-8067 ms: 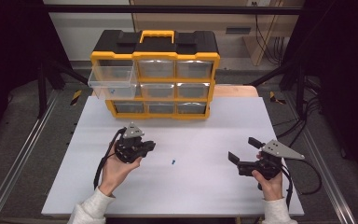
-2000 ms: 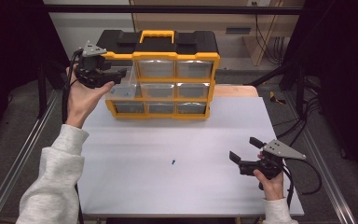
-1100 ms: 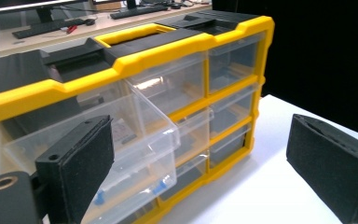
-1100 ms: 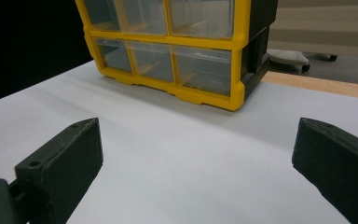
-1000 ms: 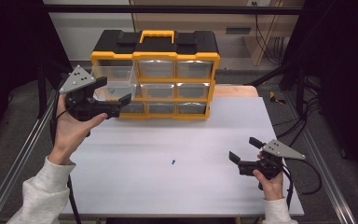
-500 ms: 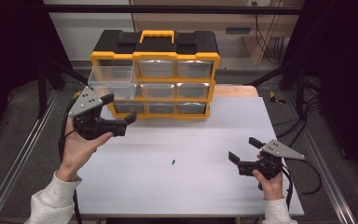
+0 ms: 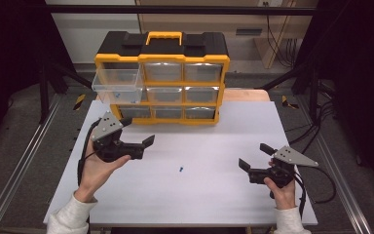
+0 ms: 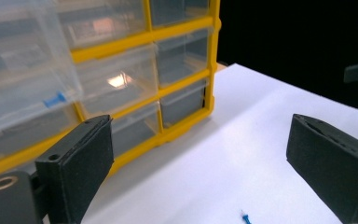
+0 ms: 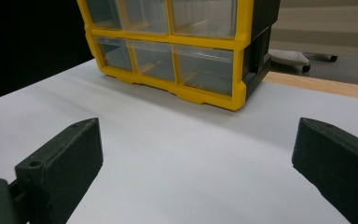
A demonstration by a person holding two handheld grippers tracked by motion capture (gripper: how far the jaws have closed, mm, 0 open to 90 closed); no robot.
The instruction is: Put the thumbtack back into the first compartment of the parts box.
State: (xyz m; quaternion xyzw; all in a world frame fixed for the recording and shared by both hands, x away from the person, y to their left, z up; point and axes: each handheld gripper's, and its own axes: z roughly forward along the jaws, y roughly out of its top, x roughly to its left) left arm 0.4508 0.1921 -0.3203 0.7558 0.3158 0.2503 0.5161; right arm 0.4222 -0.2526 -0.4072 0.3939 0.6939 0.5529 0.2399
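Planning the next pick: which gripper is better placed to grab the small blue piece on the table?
Left, probably. The left gripper has its jaws open and aimed toward the small blue piece, which shows just ahead of them in its own view. The right gripper is open too, but sits farther off.

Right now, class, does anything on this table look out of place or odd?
Two things. The clear plastic top-left drawer of the yellow and black organiser juts out while the others sit shut, and one tiny blue piece lies loose on the white tabletop.
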